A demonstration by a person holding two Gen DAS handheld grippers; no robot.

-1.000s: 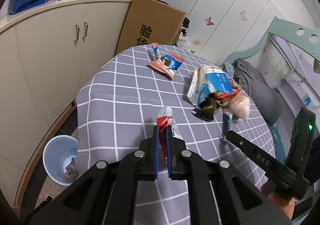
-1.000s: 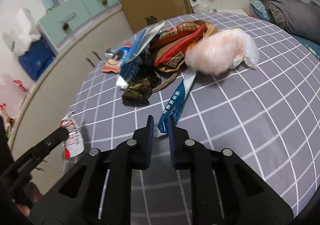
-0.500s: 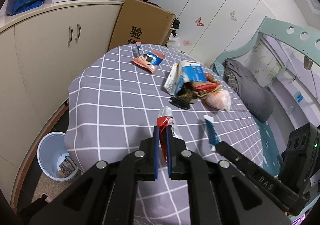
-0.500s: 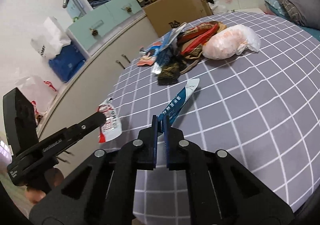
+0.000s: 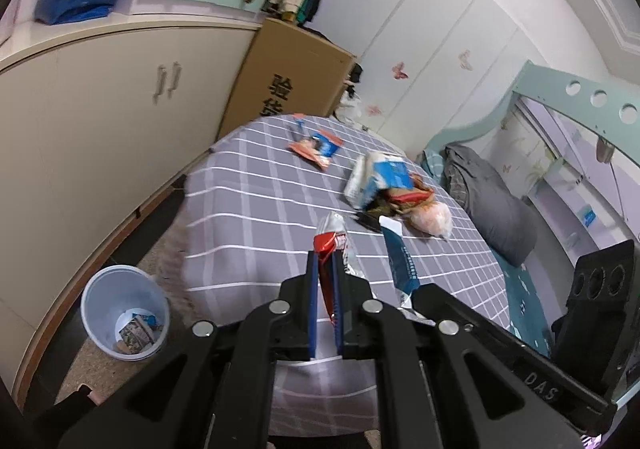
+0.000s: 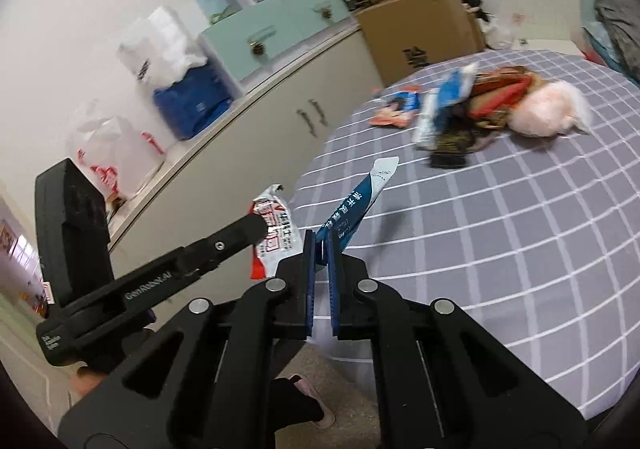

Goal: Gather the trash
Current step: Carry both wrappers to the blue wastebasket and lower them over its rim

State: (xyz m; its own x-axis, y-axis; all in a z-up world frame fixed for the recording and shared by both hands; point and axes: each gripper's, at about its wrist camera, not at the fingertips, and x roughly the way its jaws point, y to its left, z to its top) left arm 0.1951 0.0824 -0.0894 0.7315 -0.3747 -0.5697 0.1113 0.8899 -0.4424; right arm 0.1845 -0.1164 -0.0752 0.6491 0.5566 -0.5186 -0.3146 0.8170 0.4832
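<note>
Grippers (image 5: 325, 281) (image 6: 320, 269) clamp wrappers (image 5: 332, 245) (image 6: 356, 209) — both lifted.

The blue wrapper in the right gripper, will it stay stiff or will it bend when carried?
The blue wrapper, pinched at one end by the right gripper, stands up nearly straight, so it seems fairly stiff for film. It looks flat and empty, probably very light. Its glossy surface could slip from the grip.
</note>
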